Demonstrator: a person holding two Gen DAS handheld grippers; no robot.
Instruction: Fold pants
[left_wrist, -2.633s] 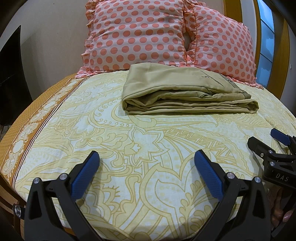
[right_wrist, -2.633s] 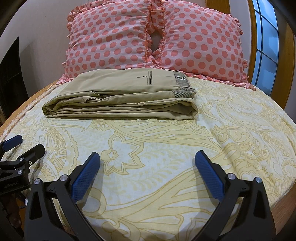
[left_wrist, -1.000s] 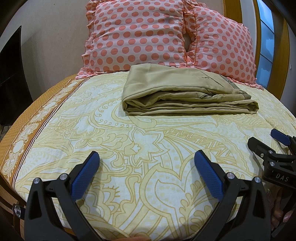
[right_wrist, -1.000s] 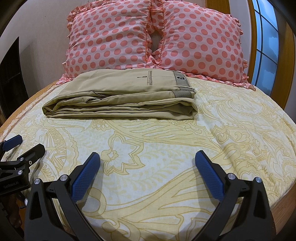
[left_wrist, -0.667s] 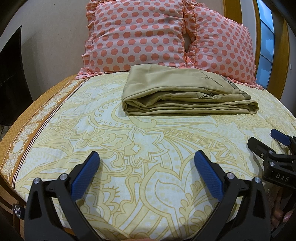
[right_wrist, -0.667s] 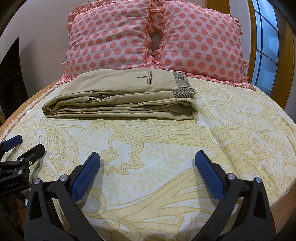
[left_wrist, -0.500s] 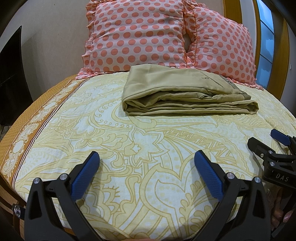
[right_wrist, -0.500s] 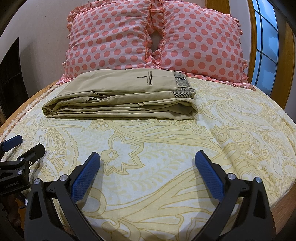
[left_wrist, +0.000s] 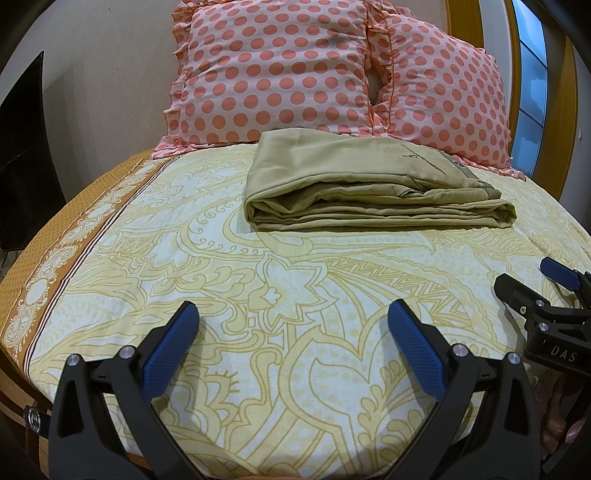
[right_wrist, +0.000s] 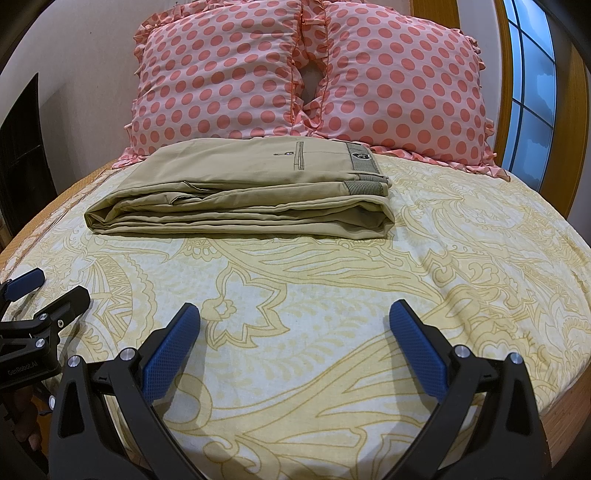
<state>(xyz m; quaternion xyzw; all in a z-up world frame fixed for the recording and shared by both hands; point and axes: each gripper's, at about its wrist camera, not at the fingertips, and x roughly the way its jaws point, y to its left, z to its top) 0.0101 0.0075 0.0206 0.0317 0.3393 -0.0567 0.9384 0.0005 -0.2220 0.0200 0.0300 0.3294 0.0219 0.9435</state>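
Observation:
Khaki pants (left_wrist: 354, 184) lie folded in a flat stack on the yellow patterned bedsheet (left_wrist: 288, 295), just in front of the pillows. They also show in the right wrist view (right_wrist: 251, 192), waistband label to the right. My left gripper (left_wrist: 291, 317) is open and empty, low over the sheet well short of the pants. My right gripper (right_wrist: 293, 317) is open and empty too, beside the left one. The right gripper shows at the left view's right edge (left_wrist: 532, 280); the left gripper shows at the right view's left edge (right_wrist: 48, 291).
Two pink polka-dot pillows (left_wrist: 269, 74) (right_wrist: 399, 81) lean against the wall behind the pants. A dark screen (left_wrist: 22, 147) stands to the left of the bed. A wood-framed window (right_wrist: 532, 81) is at the right. The bed's orange border (left_wrist: 66, 236) runs down the left.

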